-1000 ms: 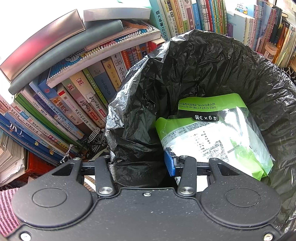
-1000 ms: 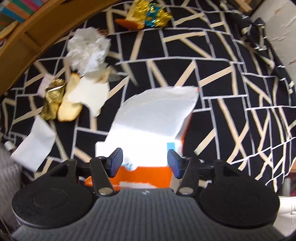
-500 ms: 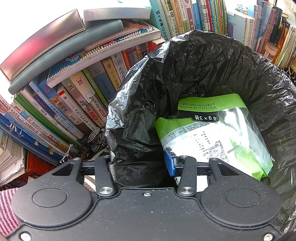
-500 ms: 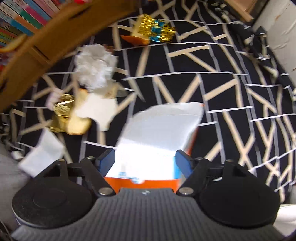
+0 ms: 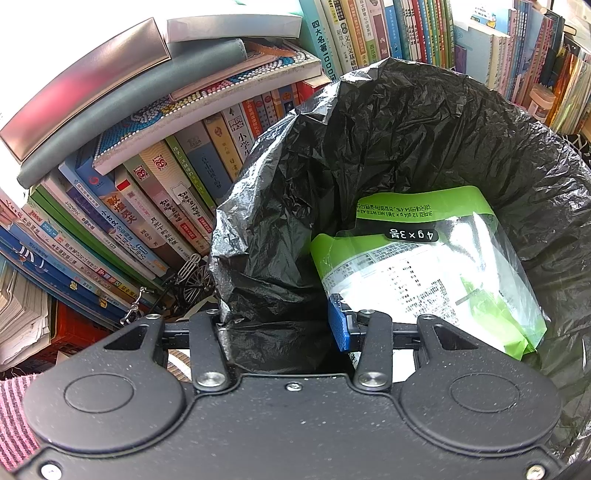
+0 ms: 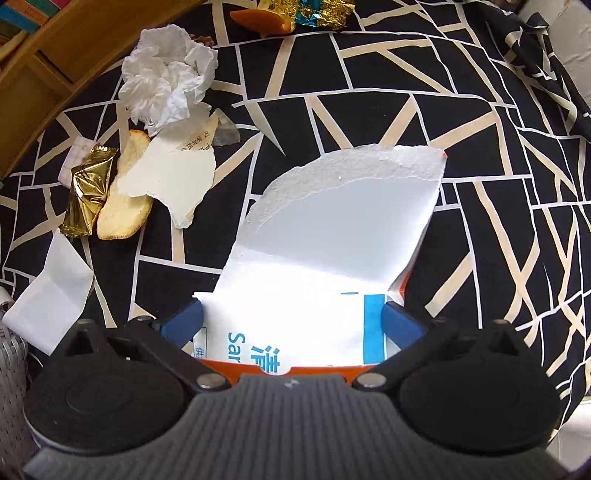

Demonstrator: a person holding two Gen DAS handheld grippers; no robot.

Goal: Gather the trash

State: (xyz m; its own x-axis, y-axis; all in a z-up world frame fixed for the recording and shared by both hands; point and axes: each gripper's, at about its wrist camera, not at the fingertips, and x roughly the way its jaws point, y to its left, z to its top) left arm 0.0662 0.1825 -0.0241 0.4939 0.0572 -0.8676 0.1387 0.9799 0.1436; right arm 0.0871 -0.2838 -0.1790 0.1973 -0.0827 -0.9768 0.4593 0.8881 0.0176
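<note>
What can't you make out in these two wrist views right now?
- Left view: bottom of the black trash bag, hidden by the green wrapper.
- Left view: left tongs, one finger behind bag plastic.
- Right view: torn white box, lower print cut off by the right tongs.

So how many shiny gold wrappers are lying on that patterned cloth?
2: the left gold wrapper near the crumpled tissue, the top gold wrapper at the upper edge. Others may be hidden.
</note>
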